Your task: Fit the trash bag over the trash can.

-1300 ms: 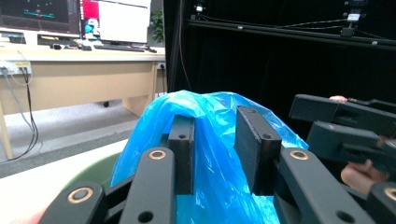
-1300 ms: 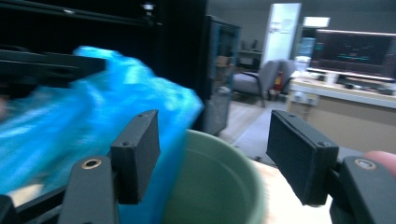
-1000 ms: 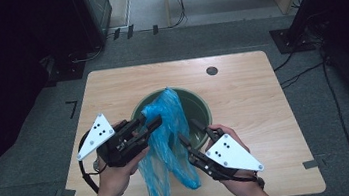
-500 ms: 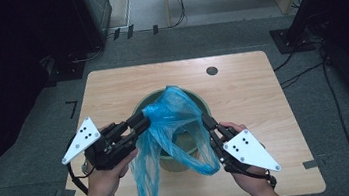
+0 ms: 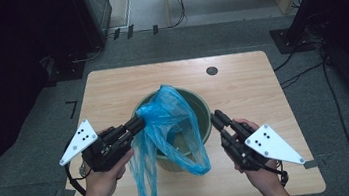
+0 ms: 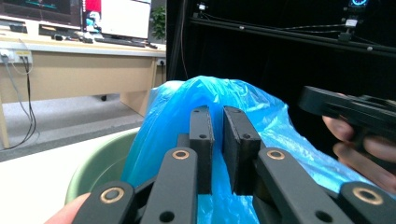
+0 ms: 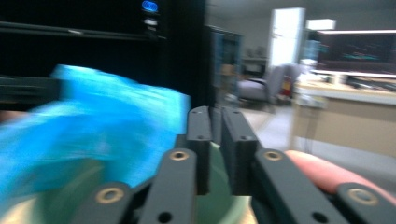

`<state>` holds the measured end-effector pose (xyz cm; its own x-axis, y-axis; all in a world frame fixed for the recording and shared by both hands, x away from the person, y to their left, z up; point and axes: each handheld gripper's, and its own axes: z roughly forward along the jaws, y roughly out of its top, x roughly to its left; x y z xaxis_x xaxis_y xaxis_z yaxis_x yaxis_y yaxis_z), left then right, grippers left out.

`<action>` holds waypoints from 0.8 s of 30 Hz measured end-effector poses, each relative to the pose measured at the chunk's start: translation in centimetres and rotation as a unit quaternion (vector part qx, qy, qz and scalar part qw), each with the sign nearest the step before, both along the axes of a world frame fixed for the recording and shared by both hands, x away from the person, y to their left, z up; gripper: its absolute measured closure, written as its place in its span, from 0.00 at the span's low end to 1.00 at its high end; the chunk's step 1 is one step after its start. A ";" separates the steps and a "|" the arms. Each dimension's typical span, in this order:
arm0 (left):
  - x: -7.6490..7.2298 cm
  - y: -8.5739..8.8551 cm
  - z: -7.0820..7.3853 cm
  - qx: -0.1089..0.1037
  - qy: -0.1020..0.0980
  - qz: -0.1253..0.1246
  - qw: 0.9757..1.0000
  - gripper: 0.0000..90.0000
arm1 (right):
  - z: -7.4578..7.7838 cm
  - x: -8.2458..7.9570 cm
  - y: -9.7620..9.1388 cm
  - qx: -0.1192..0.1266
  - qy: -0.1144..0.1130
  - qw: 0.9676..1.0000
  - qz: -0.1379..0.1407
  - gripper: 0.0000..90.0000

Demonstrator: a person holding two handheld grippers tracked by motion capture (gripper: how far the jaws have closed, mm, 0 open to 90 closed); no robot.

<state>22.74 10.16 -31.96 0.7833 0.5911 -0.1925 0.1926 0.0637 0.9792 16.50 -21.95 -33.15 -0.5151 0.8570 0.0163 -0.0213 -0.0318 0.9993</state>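
The bottom of the green bucket (image 5: 203, 108) is hidden, because a blue plastic bag (image 5: 169, 129) lies over it and hangs down its near side. The bucket is round and smooth and it sits in the middle of the wooden table (image 5: 241, 82). The bag is thin, shiny and full of wrinkles, and you can see a bit through it. One long part of it droops down almost to the near edge of the table. The left gripper (image 5: 140, 122) is at the bag's left edge, over the rim of the bucket. Its black jaws have just been closing, and in the left gripper view (image 6: 218, 140) they stand close together with only a thin gap, with blue bag behind them and bunched at their base. I cannot tell for sure if they pinch the plastic there. The right gripper (image 5: 218, 118) is just beside the right rim of the bucket, apart from the bag. Its jaws have just been opening a little, and in the right gripper view (image 7: 215, 144) a narrow gap shows between them with nothing in it. That view is blurry, so the bag looks like a soft blue cloud. Each gripper has a flat white plate with three corners on top. The person's hands are cut off at the bottom of the high view. A small dark round spot (image 5: 212, 70) sits on the far side of the table.
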 end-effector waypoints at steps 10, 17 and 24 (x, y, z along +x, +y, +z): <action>-0.7 -1.8 0.0 -0.006 -0.014 0.016 1.000 0.92 | 0.8 -3.2 4.1 0.005 -0.005 0.993 0.115 0.51; -1.0 -1.7 0.2 -0.012 -0.020 0.016 1.000 0.93 | -1.1 -2.9 6.7 -0.100 0.004 0.994 0.033 0.69; -0.9 -1.6 0.1 -0.009 -0.020 0.014 1.000 0.88 | -1.1 -1.7 5.1 -0.075 0.014 0.997 0.013 1.00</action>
